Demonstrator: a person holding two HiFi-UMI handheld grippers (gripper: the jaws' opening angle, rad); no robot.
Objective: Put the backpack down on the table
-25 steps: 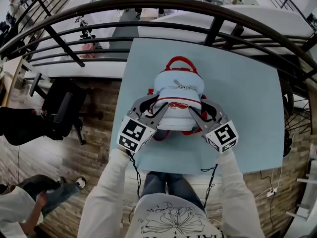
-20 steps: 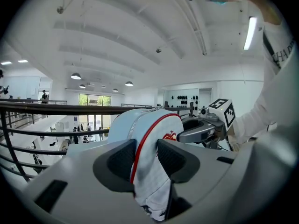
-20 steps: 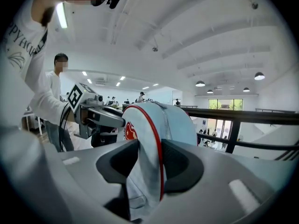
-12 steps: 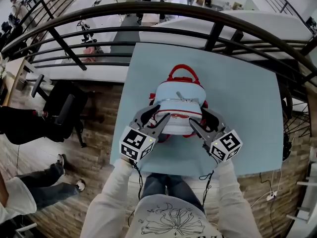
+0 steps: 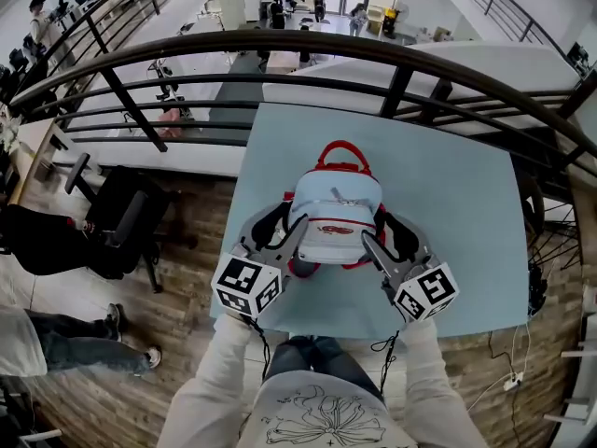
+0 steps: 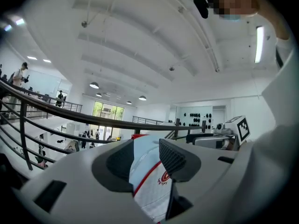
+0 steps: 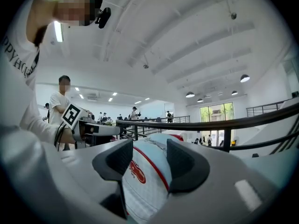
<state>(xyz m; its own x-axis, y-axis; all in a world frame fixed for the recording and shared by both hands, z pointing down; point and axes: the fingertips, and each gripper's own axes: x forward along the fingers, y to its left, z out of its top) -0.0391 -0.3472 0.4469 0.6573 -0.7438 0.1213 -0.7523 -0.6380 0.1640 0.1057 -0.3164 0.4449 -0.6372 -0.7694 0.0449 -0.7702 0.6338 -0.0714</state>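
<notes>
The backpack (image 5: 334,215) rests on the pale blue desk (image 5: 457,213) at the middle of the frame, its red handle toward the top edge. My left claw (image 5: 283,231) and right claw (image 5: 389,236) flank its lower corners. Both have just been opening and now stand spread wide. The bag's quilted side shows in each gap, but the pads don't seem to press on it. I judge the set-down itself done and the letting-go in hand. Next I need to draw both claws back toward the bottom of the frame, keeping clear of the straps so the bag isn't dragged.
</notes>
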